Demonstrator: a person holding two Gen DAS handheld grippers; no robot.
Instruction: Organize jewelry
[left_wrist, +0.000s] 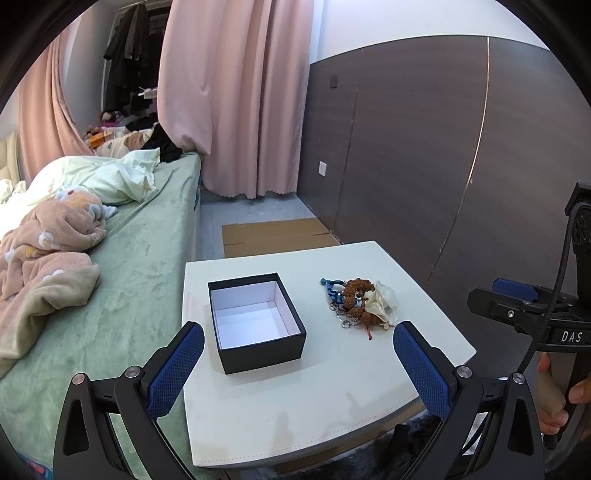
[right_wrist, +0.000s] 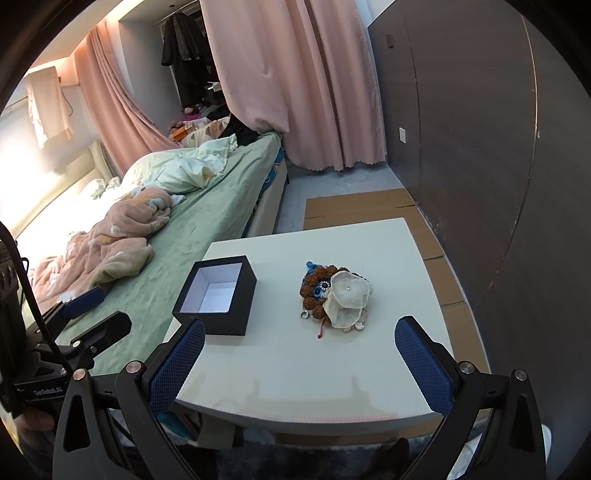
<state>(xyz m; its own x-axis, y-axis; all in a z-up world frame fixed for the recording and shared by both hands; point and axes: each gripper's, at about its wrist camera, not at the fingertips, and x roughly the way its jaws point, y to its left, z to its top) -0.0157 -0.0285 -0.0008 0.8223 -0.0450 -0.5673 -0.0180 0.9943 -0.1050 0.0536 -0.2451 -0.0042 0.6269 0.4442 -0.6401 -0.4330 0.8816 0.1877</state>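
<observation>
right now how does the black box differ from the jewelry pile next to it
The black box is one rigid, straight-edged thing; the jewelry pile is a loose tangle of several pieces. The box is black outside and white inside; the pile mixes brown beads, blue bits and a cream flower. The box is empty. Both sit on the white table, apart.

Black left gripper (left_wrist: 298, 363) and right gripper (right_wrist: 300, 363) have blue cross-hatched fingers (left_wrist: 176, 373), silver screws, black cables.
</observation>
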